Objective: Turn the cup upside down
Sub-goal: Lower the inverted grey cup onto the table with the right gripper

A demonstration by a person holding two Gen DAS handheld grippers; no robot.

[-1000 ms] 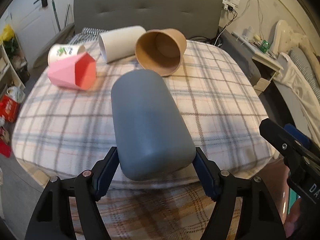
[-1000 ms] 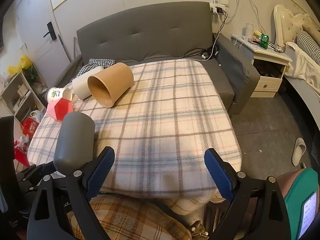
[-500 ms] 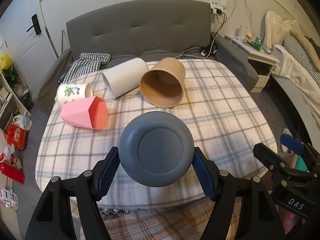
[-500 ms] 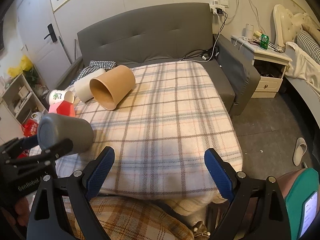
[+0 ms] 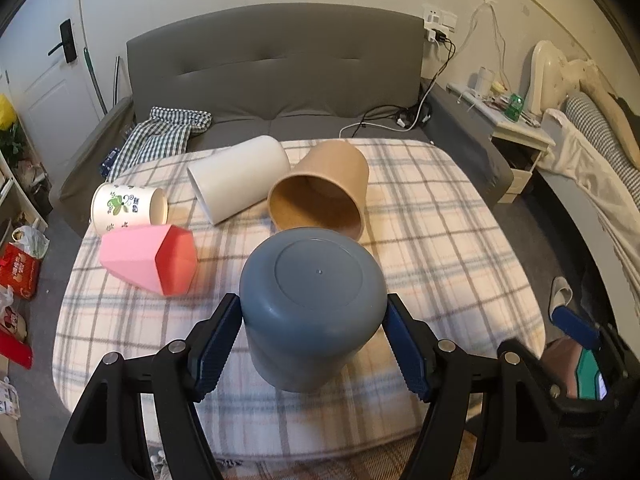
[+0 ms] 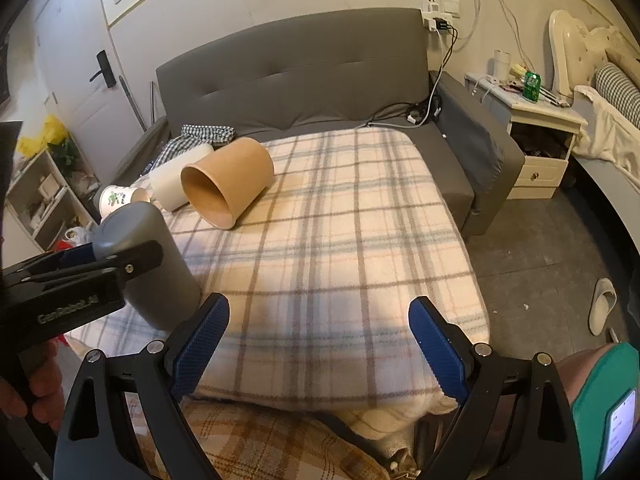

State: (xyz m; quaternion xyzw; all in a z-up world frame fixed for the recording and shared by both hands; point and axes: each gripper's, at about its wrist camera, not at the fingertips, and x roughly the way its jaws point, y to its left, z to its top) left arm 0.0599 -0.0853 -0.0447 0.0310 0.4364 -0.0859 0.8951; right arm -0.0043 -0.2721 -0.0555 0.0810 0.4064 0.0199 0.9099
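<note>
My left gripper (image 5: pixel 314 340) is shut on a grey-blue cup (image 5: pixel 312 304), one blue pad on each side. The cup stands nearly upside down, flat base up and tilted toward the camera, its mouth down near the plaid blanket (image 5: pixel 440 248). Whether the rim touches the blanket is hidden. In the right wrist view the same cup (image 6: pixel 152 264) shows at the left, held by the left gripper's black finger (image 6: pixel 80 280). My right gripper (image 6: pixel 320 344) is open and empty over the blanket's near edge.
Several other cups lie on their sides at the back left: a brown paper cup (image 5: pixel 320 192), a white cup (image 5: pixel 240 176), a printed paper cup (image 5: pixel 128 208) and a pink faceted cup (image 5: pixel 152 256). A grey sofa back (image 5: pixel 272 64) stands behind, a nightstand (image 6: pixel 536 120) at right.
The left gripper has turned the cup from lying tilted with its side up, through base-toward-camera, to nearly upside down and lowered it toward the blanket. The right gripper has stayed open in place.
</note>
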